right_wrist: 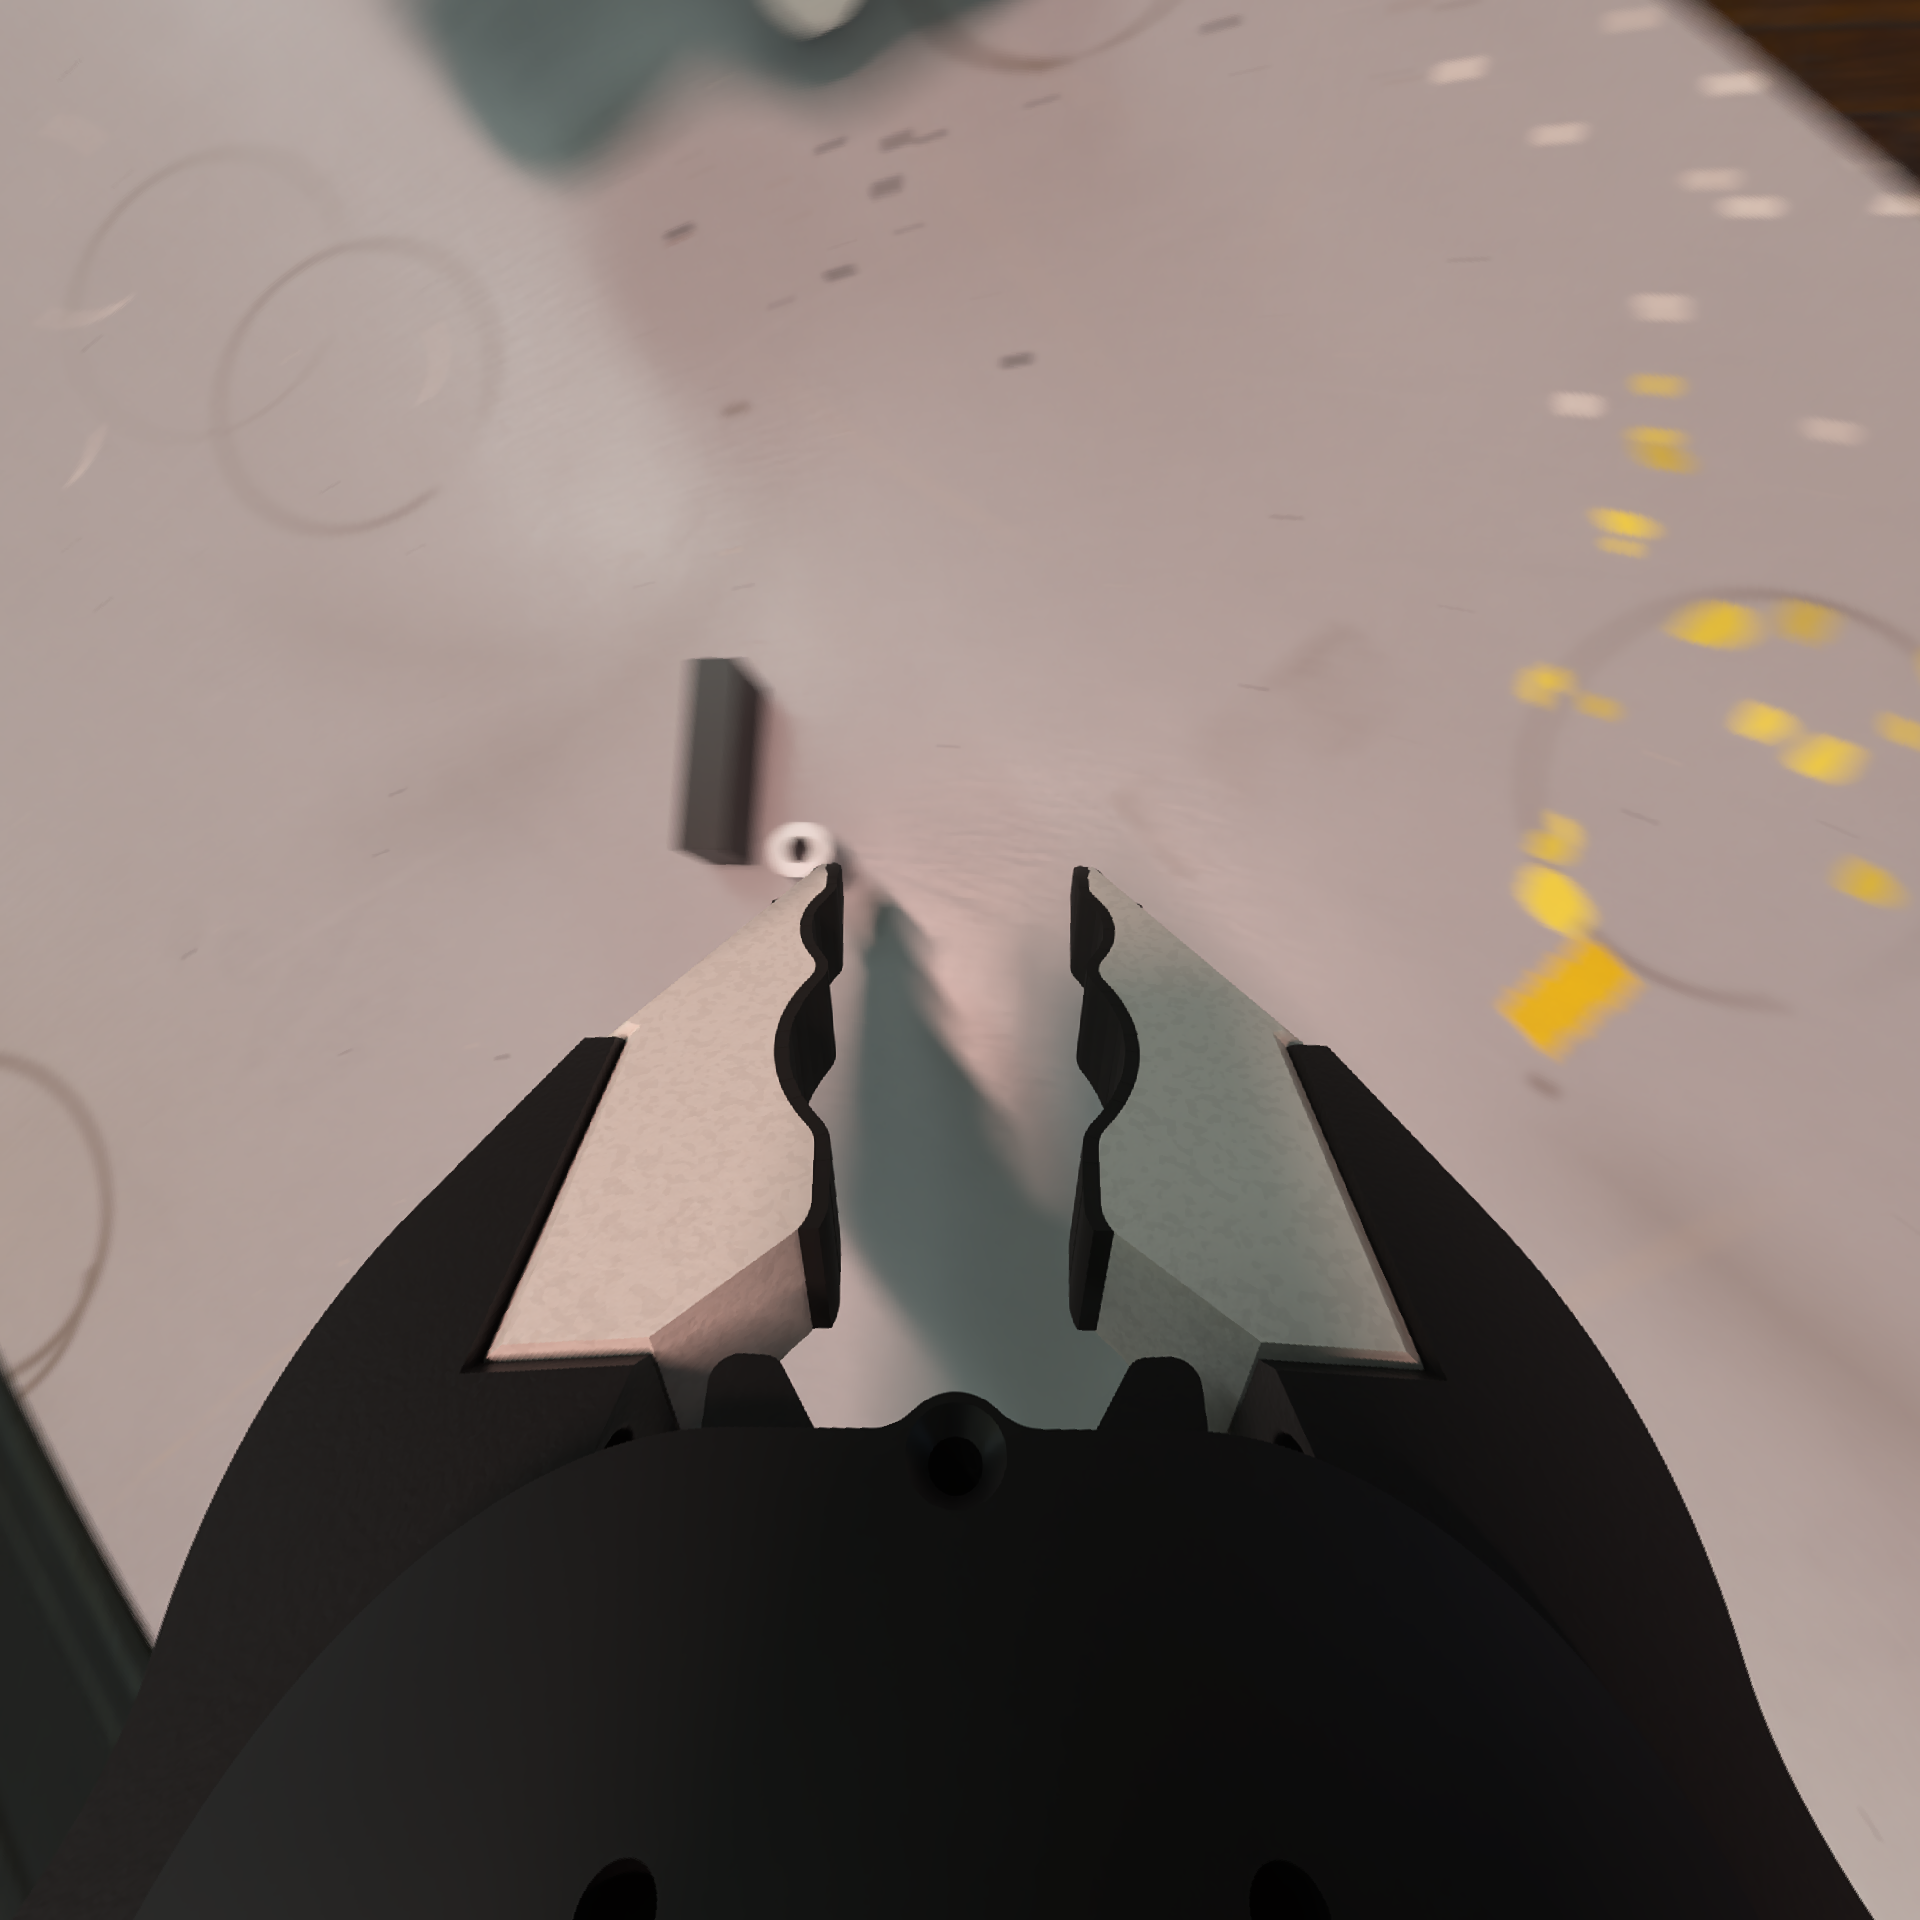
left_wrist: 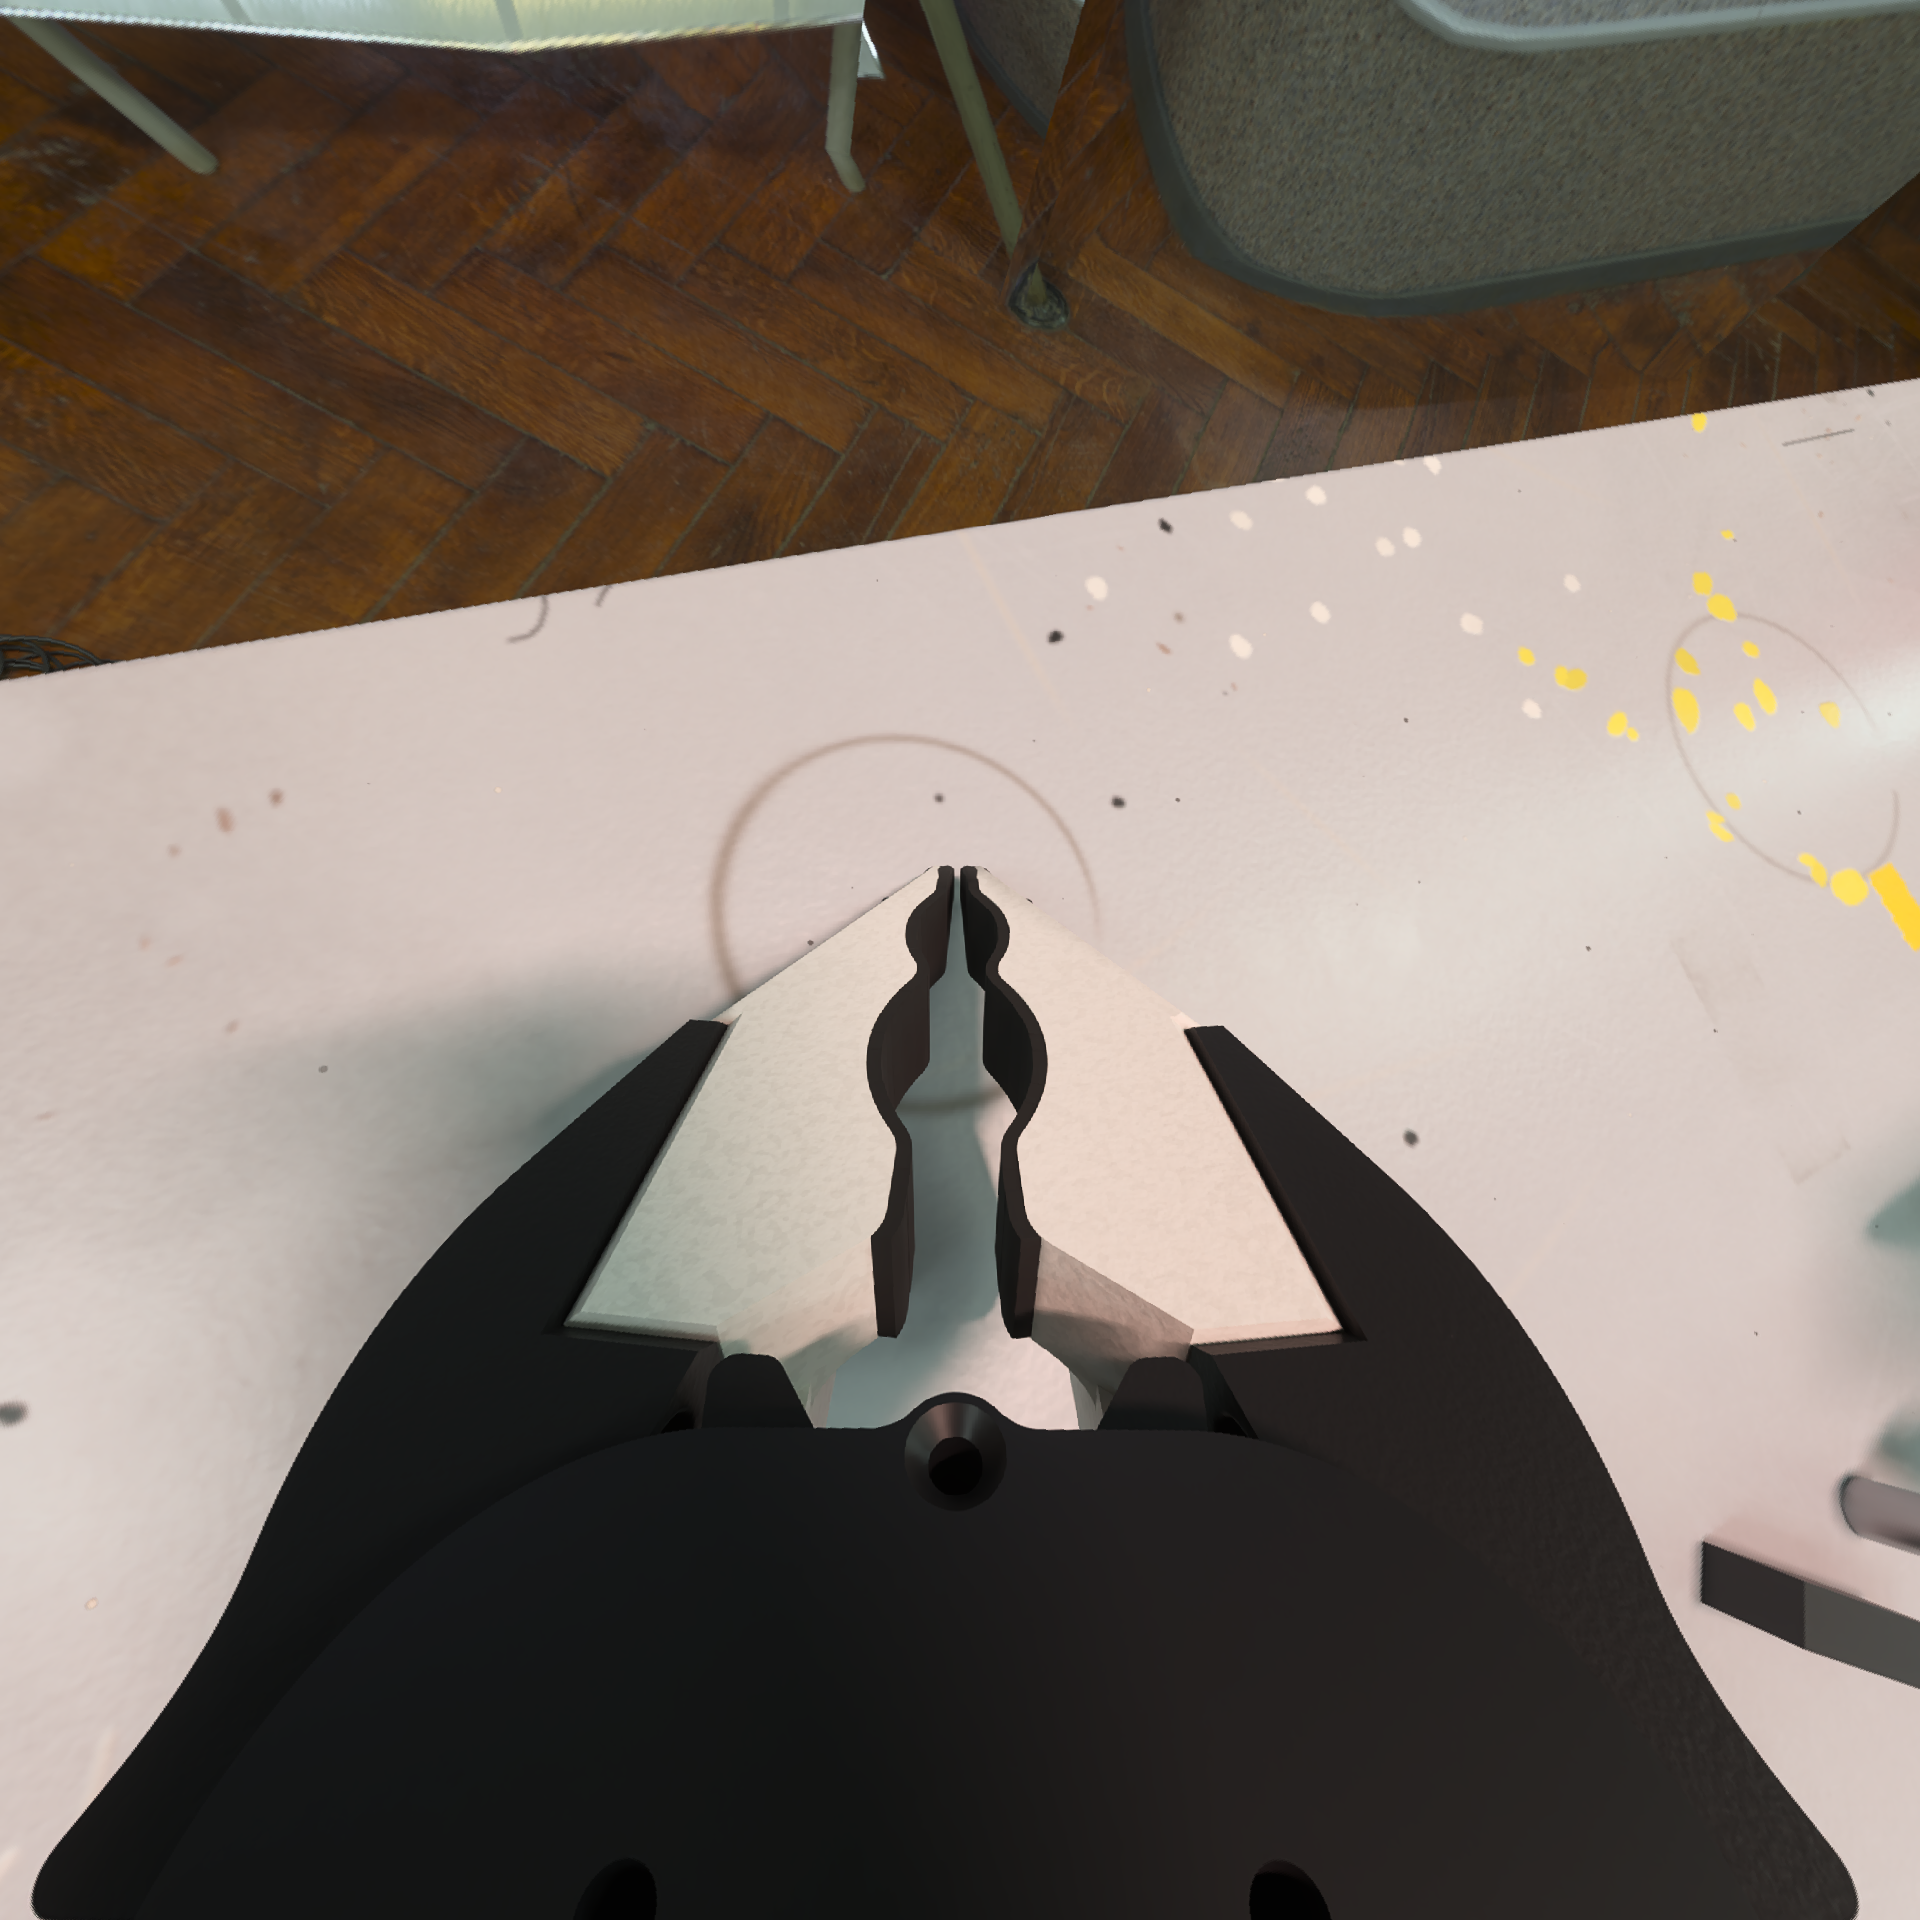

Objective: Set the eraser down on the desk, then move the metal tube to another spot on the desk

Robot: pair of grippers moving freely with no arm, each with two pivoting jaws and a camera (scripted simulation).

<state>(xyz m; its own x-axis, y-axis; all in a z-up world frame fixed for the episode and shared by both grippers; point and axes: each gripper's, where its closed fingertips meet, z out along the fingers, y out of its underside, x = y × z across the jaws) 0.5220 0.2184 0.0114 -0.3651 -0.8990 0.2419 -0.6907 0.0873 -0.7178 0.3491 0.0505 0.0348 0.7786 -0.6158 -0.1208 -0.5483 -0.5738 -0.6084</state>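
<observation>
The eraser (left_wrist: 1808, 1595), a dark block, lies flat on the white desk (left_wrist: 416, 935) at the right border of the left wrist view, well to the right of the left gripper (left_wrist: 953, 871) and nearer the desk's near side than its far edge. Just above it at that same border a short grey cylinder end shows, the metal tube (left_wrist: 1881, 1507), mostly cut off by the frame. The left gripper hangs over a faint brown ring stain (left_wrist: 904, 743) with its fingertips closed together and nothing between them. Yellow paint spots (left_wrist: 1704, 707) dot the desk toward its far right corner. Beyond the far edge lie a wooden herringbone floor (left_wrist: 416, 364) and a grey upholstered chair (left_wrist: 1507, 135).

In the right wrist view, which is blurred, the eraser (right_wrist: 717, 758) lies on the desk (right_wrist: 1143, 416) ahead and left of the right gripper (right_wrist: 956, 873). The metal tube (right_wrist: 798, 847) shows end-on as a small pale ring, just beside the eraser's near end and right at the tip of the gripper's left finger (right_wrist: 717, 1039); whether they touch cannot be told. The right gripper's jaws stand apart and empty. A yellow patch (right_wrist: 1569, 992) lies to the right, and ring stains (right_wrist: 353, 384) mark the desk's far left.
</observation>
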